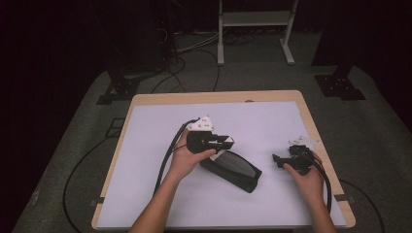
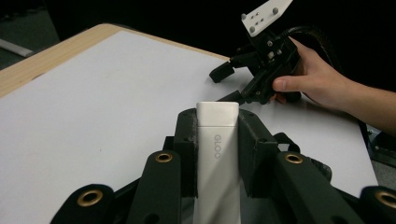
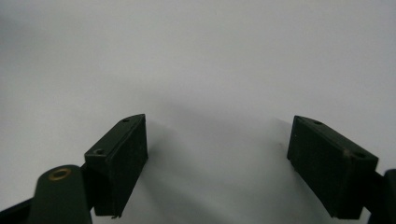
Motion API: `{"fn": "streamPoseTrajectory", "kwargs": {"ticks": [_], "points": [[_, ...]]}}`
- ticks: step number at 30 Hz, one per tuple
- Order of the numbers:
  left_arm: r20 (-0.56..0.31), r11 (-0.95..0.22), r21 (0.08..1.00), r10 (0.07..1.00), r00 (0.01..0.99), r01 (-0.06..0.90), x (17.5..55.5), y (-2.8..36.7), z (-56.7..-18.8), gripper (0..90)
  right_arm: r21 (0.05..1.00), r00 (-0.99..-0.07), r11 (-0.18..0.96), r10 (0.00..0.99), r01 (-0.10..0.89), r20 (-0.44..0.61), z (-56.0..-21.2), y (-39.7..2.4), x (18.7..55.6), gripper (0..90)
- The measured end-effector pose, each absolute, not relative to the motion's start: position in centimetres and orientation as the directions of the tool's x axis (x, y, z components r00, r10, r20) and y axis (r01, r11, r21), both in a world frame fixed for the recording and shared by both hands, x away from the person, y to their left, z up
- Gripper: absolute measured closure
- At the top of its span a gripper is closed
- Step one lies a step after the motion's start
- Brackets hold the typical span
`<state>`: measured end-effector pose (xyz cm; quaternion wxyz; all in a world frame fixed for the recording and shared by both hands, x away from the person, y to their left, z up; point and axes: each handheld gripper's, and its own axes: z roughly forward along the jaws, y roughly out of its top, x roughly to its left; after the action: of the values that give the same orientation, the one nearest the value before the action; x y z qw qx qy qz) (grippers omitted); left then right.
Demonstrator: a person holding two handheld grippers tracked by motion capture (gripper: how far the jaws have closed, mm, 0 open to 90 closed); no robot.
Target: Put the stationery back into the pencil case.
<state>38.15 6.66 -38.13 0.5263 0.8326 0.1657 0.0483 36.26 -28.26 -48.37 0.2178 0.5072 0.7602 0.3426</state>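
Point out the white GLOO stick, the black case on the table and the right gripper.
white GLOO stick [image 2: 217,140]: left gripper view, its printed face.
black case [image 1: 233,167]: high view, its top.
right gripper [image 1: 275,159]: high view, between its fingertips.

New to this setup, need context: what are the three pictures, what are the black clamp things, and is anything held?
A person holds a two-jaw hand gripper in each hand. The high view looks down on a wooden table under a white sheet. The other views ride on the grippers. The left gripper is shut on a white rectangular bar printed "GLOO". The right gripper is open and empty above the sheet. A flat black wedge-shaped case lies on the table between the hands.
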Motion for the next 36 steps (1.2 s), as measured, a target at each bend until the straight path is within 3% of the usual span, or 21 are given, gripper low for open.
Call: {"fn": "streamPoseTrajectory", "kwargs": {"ticks": [36], "points": [[-0.092, -0.447, 0.863, 0.32, 0.943, 0.236, 36.9, 7.2, -40.5, 71.1, 0.742, -0.39, 0.25, 0.921, 0.623, 0.017, -48.4, -28.3, 36.3, 18.8]]}}
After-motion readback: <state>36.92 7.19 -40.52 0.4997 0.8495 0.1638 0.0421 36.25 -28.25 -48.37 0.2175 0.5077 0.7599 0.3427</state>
